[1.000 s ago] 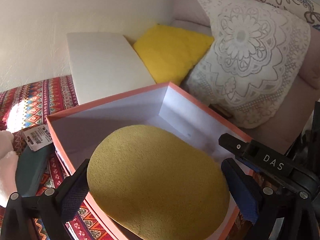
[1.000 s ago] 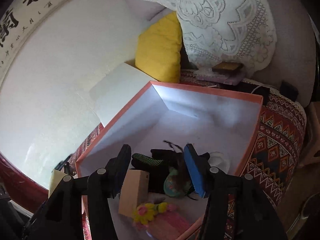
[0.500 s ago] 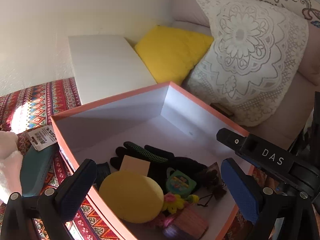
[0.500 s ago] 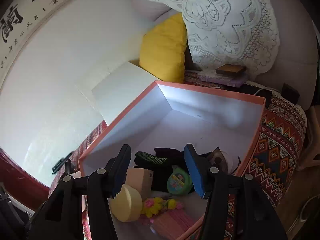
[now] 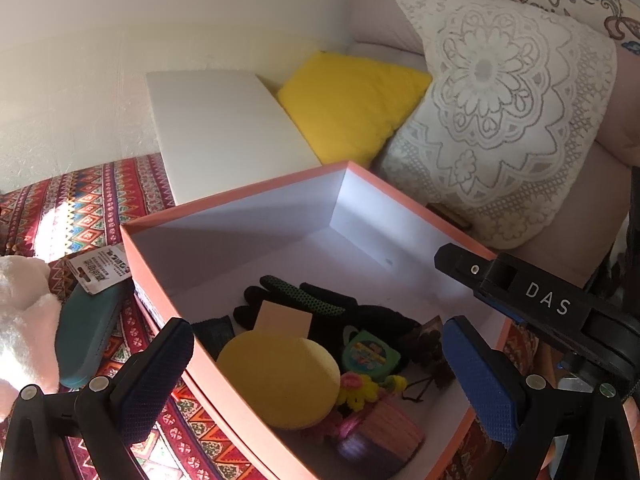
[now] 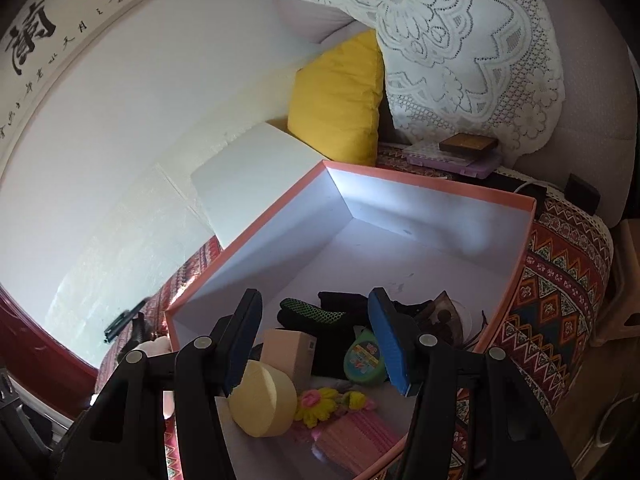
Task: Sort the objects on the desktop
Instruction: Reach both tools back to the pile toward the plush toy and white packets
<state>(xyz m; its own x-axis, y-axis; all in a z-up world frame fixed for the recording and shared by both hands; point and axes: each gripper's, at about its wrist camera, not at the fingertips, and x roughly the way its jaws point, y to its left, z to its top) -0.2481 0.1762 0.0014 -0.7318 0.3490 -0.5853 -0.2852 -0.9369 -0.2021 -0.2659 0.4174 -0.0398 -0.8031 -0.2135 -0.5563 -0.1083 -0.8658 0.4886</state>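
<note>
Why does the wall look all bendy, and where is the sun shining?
Right wrist view: the fisheye lens bows the wall and its calligraphy strip into a curve. Left wrist view: sun makes a washed-out patch on the patterned cloth, while the box has one wall shadowed.

White letters "DAS" on the right gripper (image 5: 544, 300); Chinese calligraphy, unread, on a wall scroll (image 6: 60, 12); tag (image 5: 100, 270) print illegible.
</note>
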